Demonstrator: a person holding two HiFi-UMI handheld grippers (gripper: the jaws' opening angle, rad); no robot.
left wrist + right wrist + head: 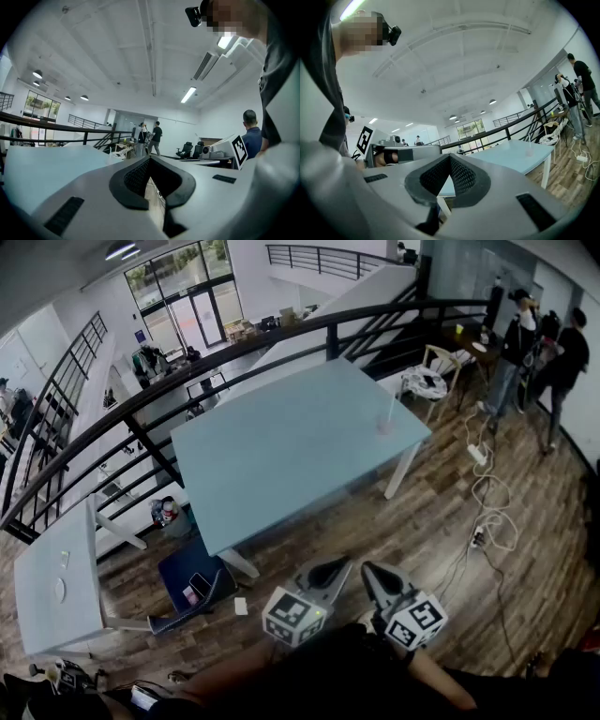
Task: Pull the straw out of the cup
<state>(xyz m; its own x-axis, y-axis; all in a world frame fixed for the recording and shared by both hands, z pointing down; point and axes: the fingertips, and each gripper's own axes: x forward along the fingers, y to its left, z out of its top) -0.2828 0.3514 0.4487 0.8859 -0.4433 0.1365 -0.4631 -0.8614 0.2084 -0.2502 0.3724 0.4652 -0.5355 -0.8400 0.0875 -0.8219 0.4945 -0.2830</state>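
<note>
Fingers (137, 177) both pairs together | cup (385, 427) tiny, straw (391, 403) seemingly inside

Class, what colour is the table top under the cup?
Light blue table; it shows best in the head view.

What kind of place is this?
Probably an upstairs office or lab: a black railing overlooks a lower floor, and there's a blue table and office chairs.

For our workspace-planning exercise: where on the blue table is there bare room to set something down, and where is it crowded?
Nearly the whole table is bare, from its near edge to the railing side. Only its right corner holds the cup and straw. Cables clutter the floor beyond.
</note>
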